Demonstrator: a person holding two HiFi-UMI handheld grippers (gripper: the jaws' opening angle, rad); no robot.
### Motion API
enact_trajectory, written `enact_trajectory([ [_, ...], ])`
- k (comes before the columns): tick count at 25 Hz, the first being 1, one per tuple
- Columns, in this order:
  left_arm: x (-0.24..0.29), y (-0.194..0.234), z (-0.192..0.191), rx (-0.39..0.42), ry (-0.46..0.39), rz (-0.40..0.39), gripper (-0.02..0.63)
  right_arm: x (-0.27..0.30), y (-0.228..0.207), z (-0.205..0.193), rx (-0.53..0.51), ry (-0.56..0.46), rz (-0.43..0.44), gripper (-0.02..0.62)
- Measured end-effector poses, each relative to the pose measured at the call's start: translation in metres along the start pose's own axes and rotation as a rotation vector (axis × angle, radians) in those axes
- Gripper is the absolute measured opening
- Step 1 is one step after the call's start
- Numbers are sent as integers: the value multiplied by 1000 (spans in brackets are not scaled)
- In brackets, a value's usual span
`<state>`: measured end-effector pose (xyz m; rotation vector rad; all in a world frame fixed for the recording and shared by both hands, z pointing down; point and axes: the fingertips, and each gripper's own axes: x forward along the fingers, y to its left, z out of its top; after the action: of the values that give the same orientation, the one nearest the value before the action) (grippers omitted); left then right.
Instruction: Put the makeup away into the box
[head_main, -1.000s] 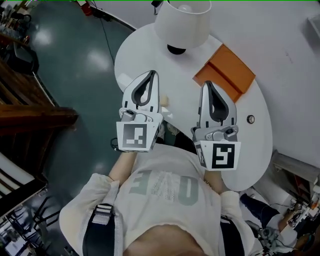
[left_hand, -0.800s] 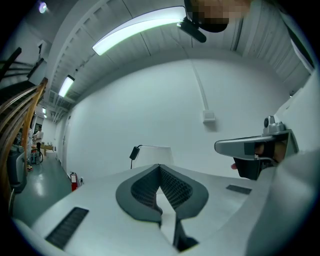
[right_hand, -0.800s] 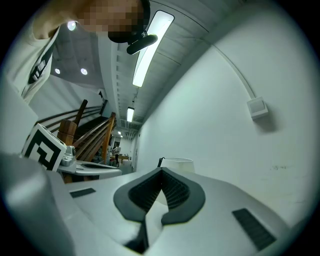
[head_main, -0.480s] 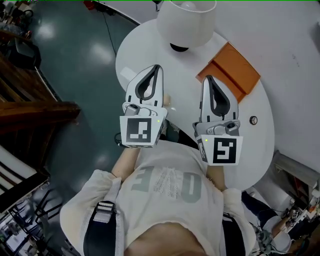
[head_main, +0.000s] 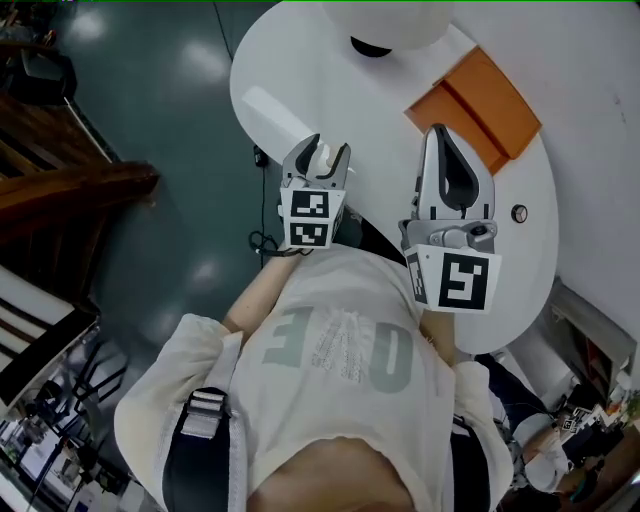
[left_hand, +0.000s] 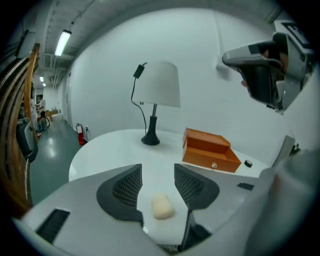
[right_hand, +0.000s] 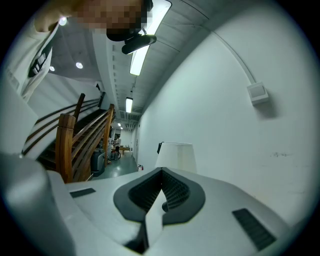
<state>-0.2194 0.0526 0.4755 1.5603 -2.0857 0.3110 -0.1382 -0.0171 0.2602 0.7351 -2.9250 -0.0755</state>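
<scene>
Two claws hang over the table (head_main: 290, 70). The left claw (head_main: 325, 150) tips down at the near edge. Its jaws have just opened, with a pale puff (left_hand: 162, 206) lying loose between them. The right claw (head_main: 440, 135) points level, jaws together, empty. An orange box (head_main: 478, 105) sits open at the far right edge. The lamp (head_main: 395, 20) is cut off.

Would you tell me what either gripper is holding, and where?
Nothing: left gripper has just opened, makeup sponge between its jaws untouched; right gripper shut, empty.

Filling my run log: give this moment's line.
left gripper: jaws just opening, makeup puff between them, untouched | right gripper: jaws shut, empty
</scene>
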Motion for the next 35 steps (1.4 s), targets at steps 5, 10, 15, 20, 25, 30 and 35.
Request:
enact_trajectory([
  [5,14,-9,-58,-79,170,-33,214,-4,3,-15,1,54,2,5],
  [10,24,-11,-90,-136,256,-38,225,-8,4,-28,1,89,-1,5],
  [15,32,-10,-103,-124,293,-7,225,-10,5,-35,0,103,0,5],
  [20,33,-8,-103,-85,298,9,216,-9,3,-33,-8,104,3,5],
  [25,33,-7,-100,-58,294,7,172,-7,2,-33,-9,101,0,5],
  [30,28,-3,-51,-1,174,7,169,1,1,-23,-29,69,5,5],
  [35,4,-3,53,69,-72,5,169,5,-8,-5,-10,11,-13,5],
])
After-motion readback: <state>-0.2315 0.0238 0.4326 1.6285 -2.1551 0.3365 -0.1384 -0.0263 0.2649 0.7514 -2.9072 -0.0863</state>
